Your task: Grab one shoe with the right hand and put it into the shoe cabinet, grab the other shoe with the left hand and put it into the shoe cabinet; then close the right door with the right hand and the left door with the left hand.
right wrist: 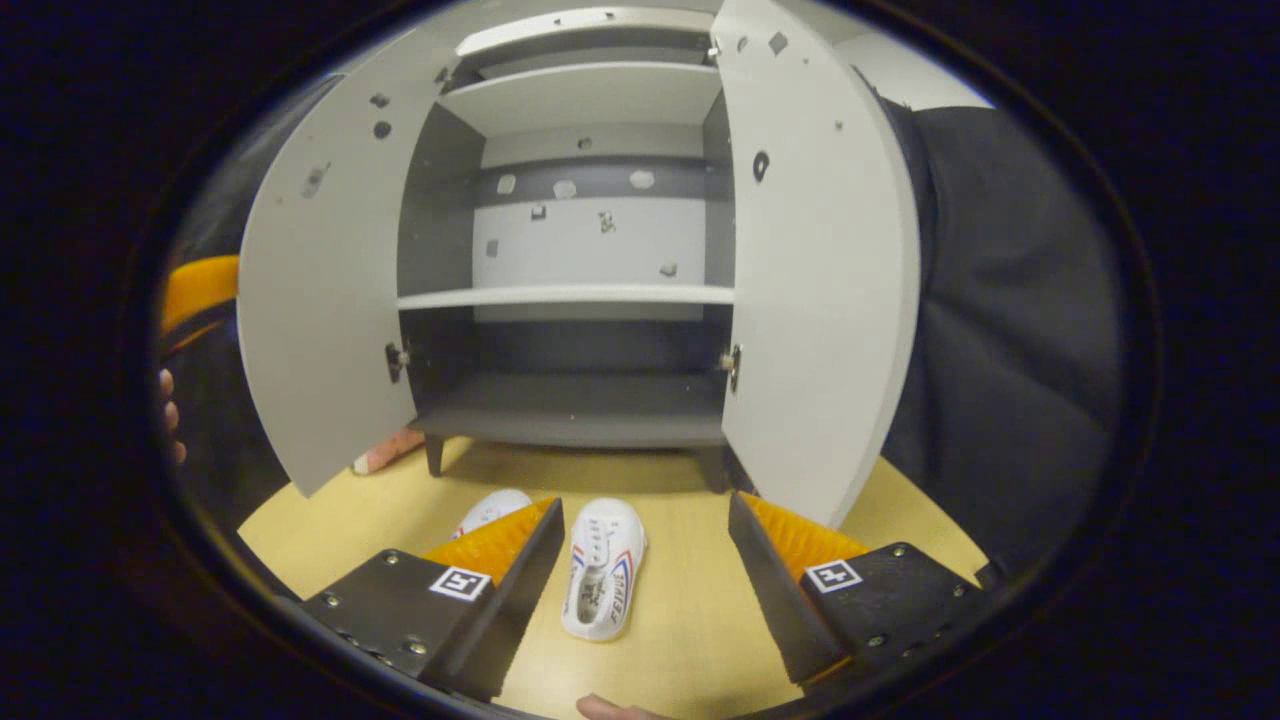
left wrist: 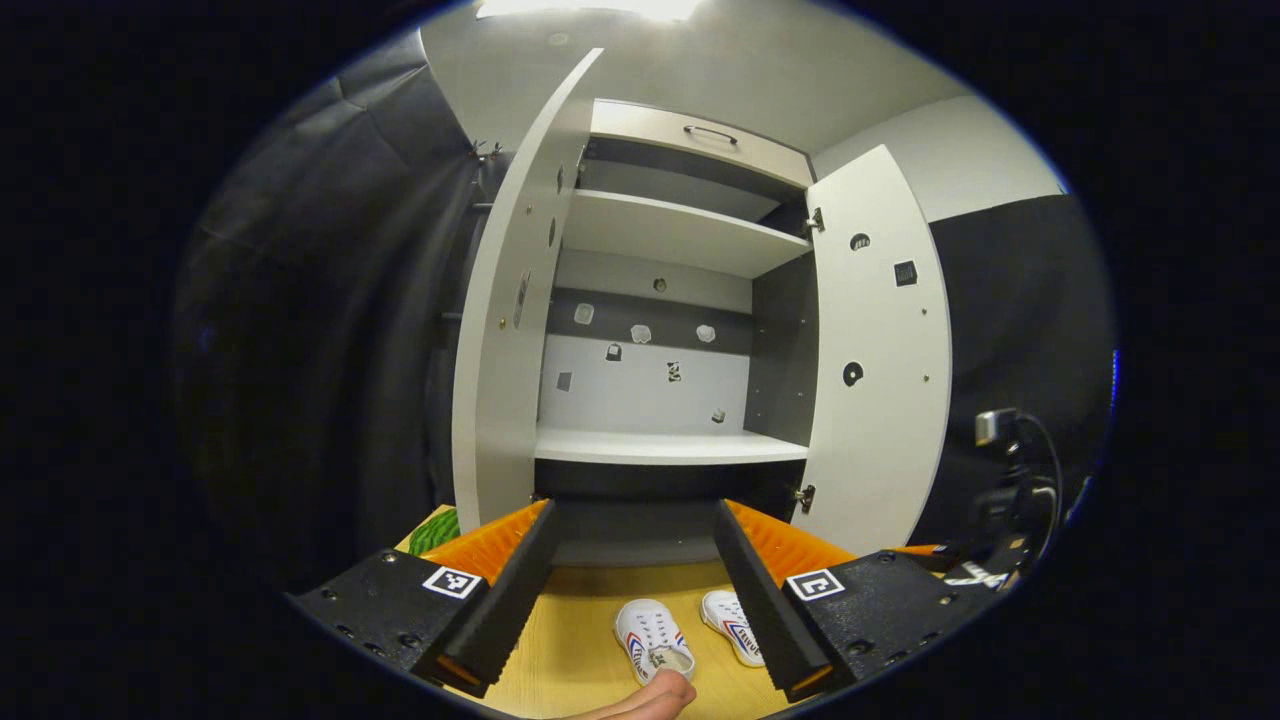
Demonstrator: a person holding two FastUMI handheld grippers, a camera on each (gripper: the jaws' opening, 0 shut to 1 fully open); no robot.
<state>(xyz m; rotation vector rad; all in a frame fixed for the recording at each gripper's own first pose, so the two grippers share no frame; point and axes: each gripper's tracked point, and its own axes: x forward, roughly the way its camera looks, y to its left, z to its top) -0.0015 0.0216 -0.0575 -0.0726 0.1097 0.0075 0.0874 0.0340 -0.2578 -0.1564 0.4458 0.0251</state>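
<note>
The shoe cabinet [right wrist: 580, 300] fills the middle of the right gripper view, and both its doors, the left door [right wrist: 320, 300] and the right door [right wrist: 820, 290], stand wide open. Its shelves look bare. Two white shoes sit on the yellow floor [right wrist: 690, 600] in front of it, low in the frame. One shoe [right wrist: 603, 580] lies between the fingers of the right tool [right wrist: 645, 590], which is spread wide and holds nothing. The other shoe [right wrist: 490, 510] peeks out just to its left. The left tool [left wrist: 635, 590] is wide too. I think the first grab has not begun: the right tool must drop down over its shoe and squeeze.

Matt white laminate cabinet [right wrist: 820, 250], pale wood-grain floor [right wrist: 690, 600] (smooth), cloth shoes [right wrist: 603, 580].
</note>
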